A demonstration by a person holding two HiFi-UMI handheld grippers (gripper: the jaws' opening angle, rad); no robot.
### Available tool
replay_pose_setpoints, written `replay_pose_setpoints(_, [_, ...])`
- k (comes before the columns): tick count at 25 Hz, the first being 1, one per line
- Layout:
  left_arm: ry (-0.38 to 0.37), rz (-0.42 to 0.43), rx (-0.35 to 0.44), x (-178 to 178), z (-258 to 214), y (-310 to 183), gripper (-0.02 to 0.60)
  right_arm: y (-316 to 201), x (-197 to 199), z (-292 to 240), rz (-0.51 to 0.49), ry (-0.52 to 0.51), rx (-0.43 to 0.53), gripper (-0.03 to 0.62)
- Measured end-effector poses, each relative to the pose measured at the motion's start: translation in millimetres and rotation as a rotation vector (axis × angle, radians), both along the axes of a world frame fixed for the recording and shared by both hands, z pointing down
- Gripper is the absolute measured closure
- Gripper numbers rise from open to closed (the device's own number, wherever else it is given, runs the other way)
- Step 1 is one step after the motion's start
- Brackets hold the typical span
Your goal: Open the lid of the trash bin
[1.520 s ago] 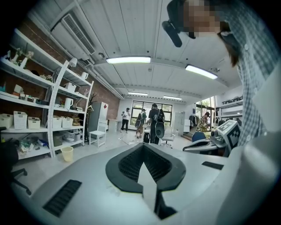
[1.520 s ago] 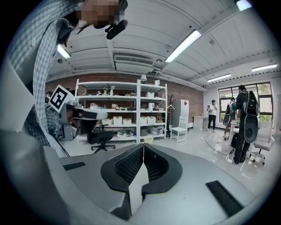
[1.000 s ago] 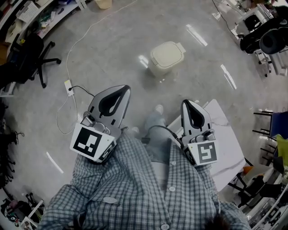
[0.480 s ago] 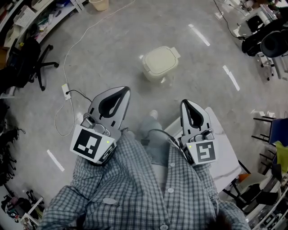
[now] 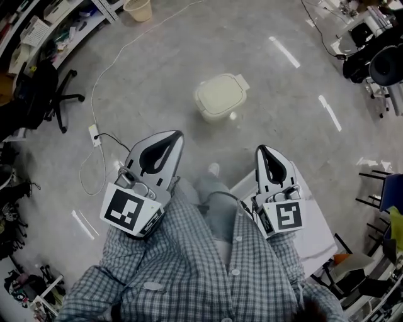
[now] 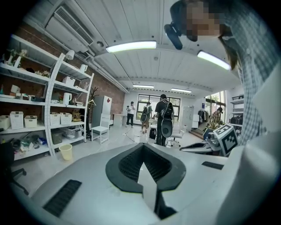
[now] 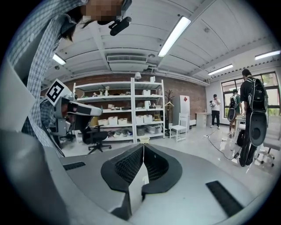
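A cream trash bin stands on the grey floor ahead, its lid down with a small tab at the far right. My left gripper is held near the body, pointing forward, well short of the bin. My right gripper is beside it, also apart from the bin. In the left gripper view the left gripper has its jaws together with nothing between them. In the right gripper view the right gripper is likewise shut and empty. Neither gripper view shows the bin; both look level across the room.
A white power strip with its cable lies on the floor at the left. An office chair and shelves stand at the far left, a beige bucket at the top. A white table is at my right. People stand further off.
The bin has slid lower and left in the head view as the view moved forward. Both grippers stay shut and keep almost the same place before the body.
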State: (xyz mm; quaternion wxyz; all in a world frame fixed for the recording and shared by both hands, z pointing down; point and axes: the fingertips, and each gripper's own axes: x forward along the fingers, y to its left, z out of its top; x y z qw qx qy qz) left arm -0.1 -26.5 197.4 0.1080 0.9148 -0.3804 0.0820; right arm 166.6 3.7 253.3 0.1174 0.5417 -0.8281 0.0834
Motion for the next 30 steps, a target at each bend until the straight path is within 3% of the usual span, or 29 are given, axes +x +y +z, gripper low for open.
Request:
replay_pose_setpoints(7, [-0.012,0.013,-0.057,5,21,-8,0.577,-1,4,23,0.023,-0.019,-0.066,0.574])
replay_pose_setpoints(17, [-0.018,0.099,-0.074,27,39,-38,0.577,-16,14,29,0.078,-0.008,-0.068,0.572])
replay_pose_setpoints(30, [-0.067,0.172,-0.116,6,73,-73,0.577,-44,-26,56,0.059,0.008,-0.126,0.573])
